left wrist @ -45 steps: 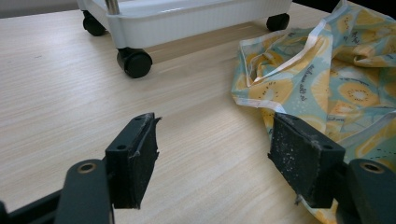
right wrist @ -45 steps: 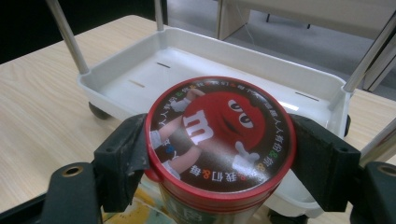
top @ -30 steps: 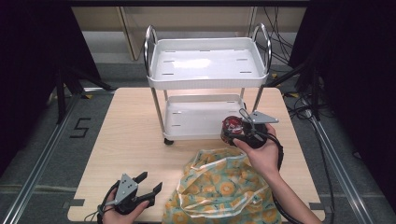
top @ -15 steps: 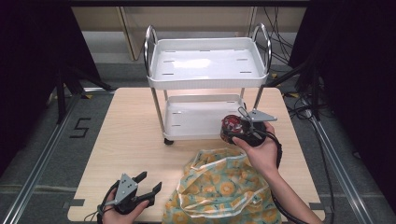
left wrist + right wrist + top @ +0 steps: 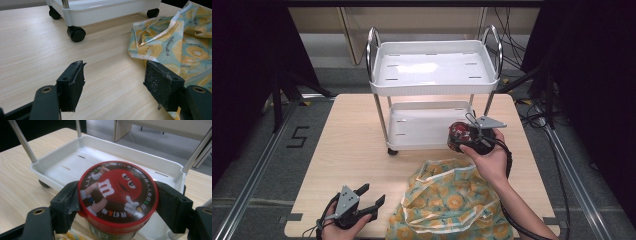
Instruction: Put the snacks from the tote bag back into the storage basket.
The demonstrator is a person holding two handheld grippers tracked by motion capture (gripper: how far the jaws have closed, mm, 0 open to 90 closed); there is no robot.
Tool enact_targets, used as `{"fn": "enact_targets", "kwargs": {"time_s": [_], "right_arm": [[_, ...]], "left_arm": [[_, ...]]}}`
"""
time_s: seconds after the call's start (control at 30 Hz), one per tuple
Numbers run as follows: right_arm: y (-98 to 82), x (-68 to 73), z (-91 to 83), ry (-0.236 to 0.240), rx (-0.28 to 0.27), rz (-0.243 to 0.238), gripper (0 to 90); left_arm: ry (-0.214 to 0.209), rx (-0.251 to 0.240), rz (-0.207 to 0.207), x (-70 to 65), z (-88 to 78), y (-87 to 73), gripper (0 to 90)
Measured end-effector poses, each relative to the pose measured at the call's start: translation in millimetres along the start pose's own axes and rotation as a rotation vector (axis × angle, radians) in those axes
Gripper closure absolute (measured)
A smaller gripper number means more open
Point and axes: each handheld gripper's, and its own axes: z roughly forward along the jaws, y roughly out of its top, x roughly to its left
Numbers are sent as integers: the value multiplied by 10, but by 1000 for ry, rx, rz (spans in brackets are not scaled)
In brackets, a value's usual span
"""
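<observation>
The right gripper (image 5: 117, 202) is clamping a round candy canister with a red lid bearing a cartoon red candy figure (image 5: 117, 195) — its two black jaws are pressing against opposite sides of the lid's rim, and the canister is hanging upright between them. In the high view this gripper (image 5: 464, 137) is being held by a hand (image 5: 489, 160) just at the near right corner of a white two-shelf plastic cart with chrome rails and black castors (image 5: 432, 85), with the canister (image 5: 458, 134) sitting level with the cart's lower shelf. Straight ahead of the jaws, beyond the lid, that lower tray (image 5: 75, 167) is lying bare, a few slots showing in its floor.

The left gripper (image 5: 113, 82) is resting low over the pale wooden table (image 5: 37, 50) with its jaws standing wide apart and nothing between them. Ahead of it and to its right, a crumpled plastic bag printed with yellow and green fruit slices (image 5: 175, 42) is lying on the table, its edge reaching close beside the right-hand jaw. Farther ahead, one black castor (image 5: 76, 33) of the cart is standing on the wood. In the high view the left gripper (image 5: 367, 200) is near the table's front edge — the bag (image 5: 452, 200) is lying between the two hands.
</observation>
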Motion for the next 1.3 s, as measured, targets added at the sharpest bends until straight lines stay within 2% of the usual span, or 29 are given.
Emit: {"fn": "enact_targets", "kwargs": {"time_s": [0.13, 0.2, 0.23, 0.27, 0.33, 0.37, 0.6, 0.67, 0.7, 0.73, 0.77, 1.0, 1.03, 1.1, 1.3], "right_arm": [[12, 14, 9, -6, -7, 19, 261], [22, 2, 24, -13, -28, 5, 261], [30, -3, 15, -6, -11, -2, 261], [28, 3, 24, -11, -19, 9, 261], [35, -17, 34, -3, -11, -8, 261], [32, -4, 34, -9, -10, 11, 261], [45, -37, 68, -9, -22, -11, 261], [47, -45, 72, -24, -29, -22, 261], [48, -45, 72, -23, -22, -17, 261], [35, -22, 91, -23, -31, 12, 261], [36, -17, 83, -12, -7, 21, 261], [46, -50, 91, -20, -5, 8, 261], [43, -50, 105, -27, -25, 10, 261], [47, -63, 106, -28, -25, 6, 260], [47, -59, 113, -21, -2, 30, 261]], "left_arm": [[-1, -8, -6, -9, 6, 0, 314], [1, -9, -10, -10, 6, 0, 314], [4, 0, -2, -3, -2, 0, 314], [4, -2, -3, -2, 0, 0, 314], [3, 0, 3, 3, 0, 1, 314], [2, -1, 1, 3, 1, 1, 314], [7, 3, 2, 1, 0, 2, 314], [3, 0, 2, 3, 1, 1, 314], [3, 0, 2, 5, 0, 1, 315], [5, 0, -2, 4, -1, -1, 314], [4, -2, 0, 6, -1, 0, 314], [6, 0, -4, 4, -2, -1, 314], [5, -1, 0, 7, -1, 1, 314], [6, -2, 0, 7, -2, 1, 314], [8, 4, -3, 6, -5, -1, 314]]}}
